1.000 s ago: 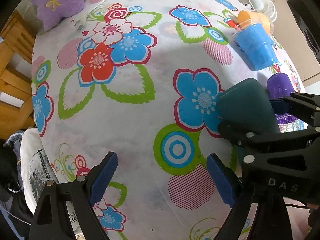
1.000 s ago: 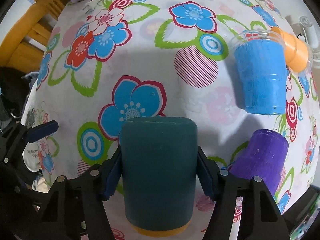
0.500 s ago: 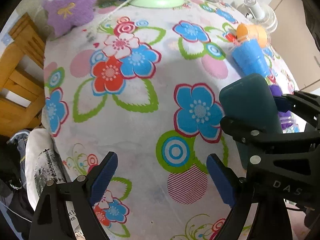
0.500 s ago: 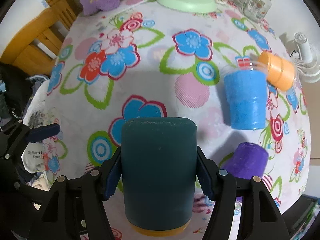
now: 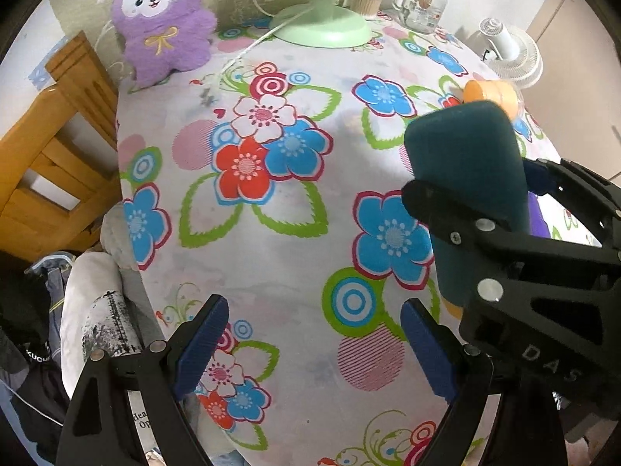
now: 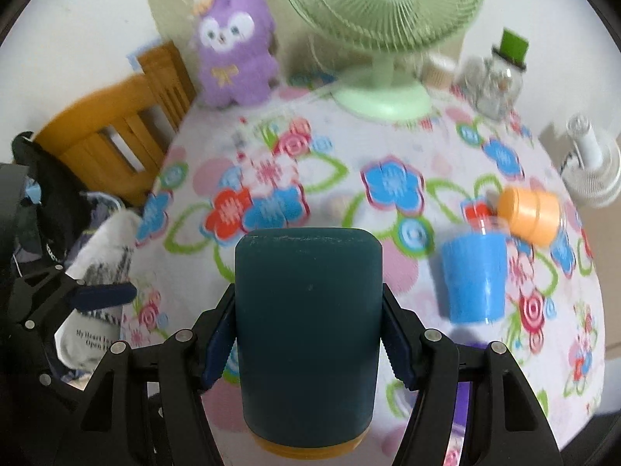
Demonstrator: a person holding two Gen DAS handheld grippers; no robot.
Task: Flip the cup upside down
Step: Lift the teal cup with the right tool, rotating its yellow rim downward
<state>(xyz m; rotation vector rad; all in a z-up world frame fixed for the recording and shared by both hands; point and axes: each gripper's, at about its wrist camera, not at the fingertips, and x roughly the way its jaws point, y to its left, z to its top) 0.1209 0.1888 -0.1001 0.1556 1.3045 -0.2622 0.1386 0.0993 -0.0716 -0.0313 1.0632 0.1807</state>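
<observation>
Now, R gripper (image 6: 308,343) clamping teal cup (image 6: 306,330) w/ orange rim, contents unseen, L gripper (image 5: 310,345) spread, unloaded

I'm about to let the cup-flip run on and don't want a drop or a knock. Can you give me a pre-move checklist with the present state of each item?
1. Grip: right gripper has both pads pressed on the sides of the dark teal cup. Ok.
2. Cup lifted off the floral tablecloth: appears so in the left wrist view. Ok.
3. Left gripper open, holding nothing, apart from the cup. Ok.
4. Blue cup and orange cup lie on their sides to the right, apart from the held cup. Ok.
5. Purple cup mostly hidden behind the gripper; clearance: cannot tell.
6. Whether the cup is empty: opening not visible, cannot tell.
</observation>
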